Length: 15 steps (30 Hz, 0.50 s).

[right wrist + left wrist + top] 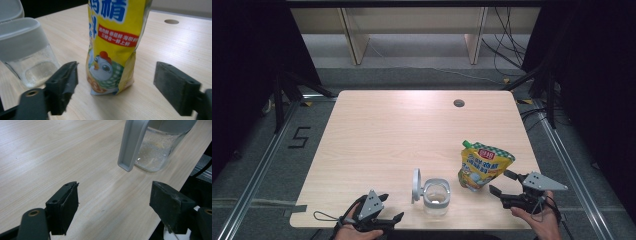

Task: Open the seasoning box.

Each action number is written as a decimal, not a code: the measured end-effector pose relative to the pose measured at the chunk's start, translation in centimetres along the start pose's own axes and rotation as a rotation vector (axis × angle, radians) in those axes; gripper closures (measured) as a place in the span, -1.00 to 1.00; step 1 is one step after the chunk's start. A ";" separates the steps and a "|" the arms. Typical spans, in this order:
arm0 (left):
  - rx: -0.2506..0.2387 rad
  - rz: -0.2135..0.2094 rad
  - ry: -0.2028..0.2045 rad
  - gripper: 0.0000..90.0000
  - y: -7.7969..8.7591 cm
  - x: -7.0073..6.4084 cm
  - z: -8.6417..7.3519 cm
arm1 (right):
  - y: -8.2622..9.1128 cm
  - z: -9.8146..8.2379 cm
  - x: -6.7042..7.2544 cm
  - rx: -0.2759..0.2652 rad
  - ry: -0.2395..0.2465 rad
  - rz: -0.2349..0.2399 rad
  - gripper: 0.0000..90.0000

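Observation:
A yellow seasoning pouch with a chicken picture stands upright near the table's front right. In the right gripper view the pouch rises just beyond the jaws. My right gripper is open, a short way right of the pouch, touching nothing. A clear jar with a grey rim and a flipped-up lid stands near the front edge; some pale powder lies at its bottom. My left gripper is open at the front edge, left of the jar; the left gripper holds nothing.
A round cable hole sits in the wooden table at the back right. Cables and shelf legs lie on the floor behind. The table's front edge runs just beside both grippers.

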State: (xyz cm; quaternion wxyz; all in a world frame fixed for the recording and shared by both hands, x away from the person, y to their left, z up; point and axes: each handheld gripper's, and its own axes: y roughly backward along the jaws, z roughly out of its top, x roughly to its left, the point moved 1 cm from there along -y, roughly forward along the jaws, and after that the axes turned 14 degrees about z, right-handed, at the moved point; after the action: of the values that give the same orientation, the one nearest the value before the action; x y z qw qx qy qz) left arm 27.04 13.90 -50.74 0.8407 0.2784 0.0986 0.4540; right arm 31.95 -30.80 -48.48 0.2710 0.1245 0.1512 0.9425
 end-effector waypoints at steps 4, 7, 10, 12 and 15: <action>0.017 0.012 -0.036 -0.50 0.0 0.3 0.0 | -0.8 -0.2 -0.3 0.008 0.006 0.019 -0.60; 0.010 0.005 -0.019 -0.50 0.0 0.2 0.0 | -1.3 -0.3 -0.9 0.001 0.032 0.020 -0.61; 0.011 0.005 -0.025 -0.50 0.0 0.2 0.0 | -1.7 -0.3 -1.0 0.009 0.003 0.022 -0.63; 0.015 0.008 -0.030 -0.50 0.0 0.3 0.0 | -1.9 -0.3 -1.0 0.013 -0.004 0.027 -0.64; -0.007 0.001 0.000 -0.50 -0.1 0.0 0.0 | -2.3 -0.2 -1.0 0.013 0.007 0.030 -0.65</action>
State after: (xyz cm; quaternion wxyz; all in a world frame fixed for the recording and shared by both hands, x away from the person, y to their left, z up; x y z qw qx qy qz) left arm 27.13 13.89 -50.80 0.8414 0.2755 0.0968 0.4547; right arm 33.77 -29.58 -49.63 0.2556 0.1250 0.1565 0.9458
